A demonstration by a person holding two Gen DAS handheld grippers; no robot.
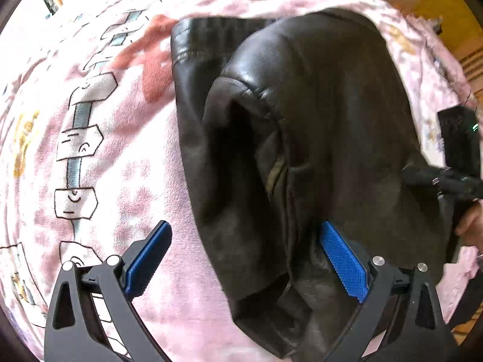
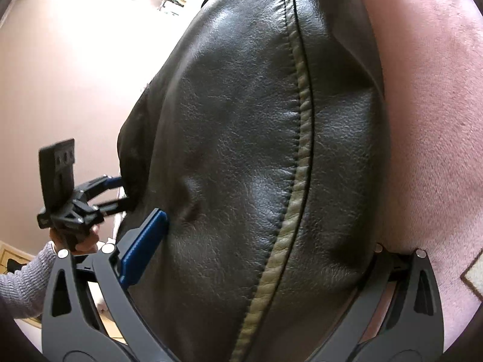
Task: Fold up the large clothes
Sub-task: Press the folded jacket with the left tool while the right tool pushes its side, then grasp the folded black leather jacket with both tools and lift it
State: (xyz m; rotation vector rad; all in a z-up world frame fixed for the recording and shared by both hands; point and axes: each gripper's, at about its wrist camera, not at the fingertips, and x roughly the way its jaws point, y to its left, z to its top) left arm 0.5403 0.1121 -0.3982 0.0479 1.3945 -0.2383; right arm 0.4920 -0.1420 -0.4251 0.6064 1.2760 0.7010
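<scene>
Mostly black leather jacket (image 1: 302, 105) fills my views, bunched on the pink blanket (image 1: 120, 150). Left tongs (image 1: 246, 259) spread wide around its fold. Right tongs (image 2: 256, 241) straddle it; far finger hidden, grip unreadable.

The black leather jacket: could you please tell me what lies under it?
Under the black leather jacket lies a pink printed blanket, showing around its edges. Whatever sits directly beneath the jacket is covered.

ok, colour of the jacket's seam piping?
Olive-tan piping on the black leather jacket; clearest in right wrist view.
</scene>
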